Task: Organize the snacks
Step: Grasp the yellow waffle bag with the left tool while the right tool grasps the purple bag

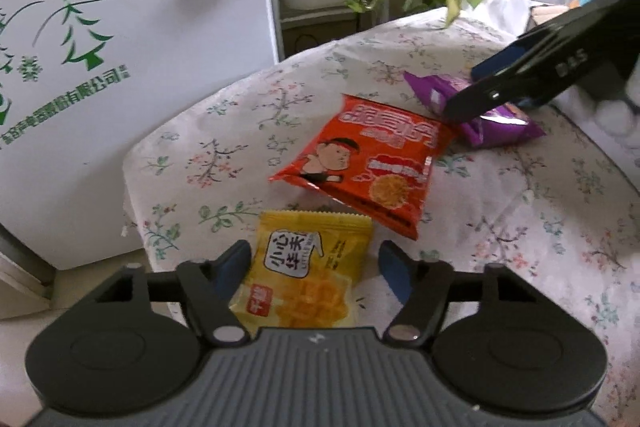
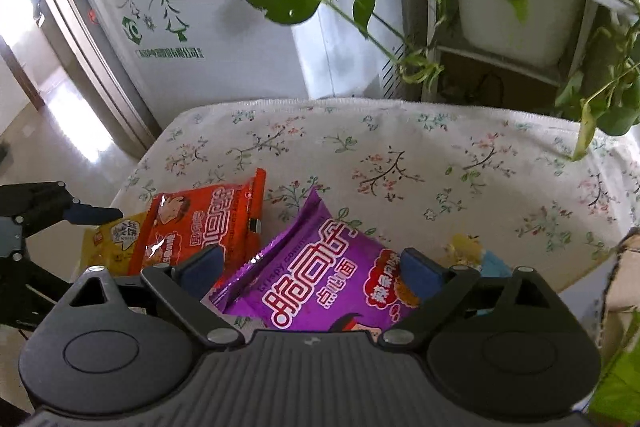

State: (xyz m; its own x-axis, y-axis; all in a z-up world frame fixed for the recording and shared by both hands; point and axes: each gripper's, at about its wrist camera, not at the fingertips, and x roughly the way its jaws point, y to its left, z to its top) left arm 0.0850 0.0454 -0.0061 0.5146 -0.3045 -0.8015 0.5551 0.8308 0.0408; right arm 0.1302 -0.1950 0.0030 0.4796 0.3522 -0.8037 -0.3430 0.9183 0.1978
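Observation:
Three snack packets lie on a table with a floral cloth (image 1: 520, 227). The yellow packet (image 1: 308, 279) sits between the fingers of my left gripper (image 1: 314, 267). The left pad touches its edge and a small gap shows at the right pad, so this gripper is open. Just beyond it lies the red packet (image 1: 360, 167), also visible in the right wrist view (image 2: 208, 223). My right gripper (image 2: 312, 267) stands wide open around the purple packet (image 2: 320, 279). From the left wrist view, the right gripper (image 1: 470, 91) hovers over the purple packet (image 1: 492, 131).
A white appliance with green tree print (image 1: 120, 47) stands close to the table's left edge. Potted trailing plants (image 2: 520, 7) on a rack hang over the far side. A cardboard box (image 2: 624, 287) sits at the right, and a small yellow-blue thing (image 2: 468, 247) lies beside the purple packet.

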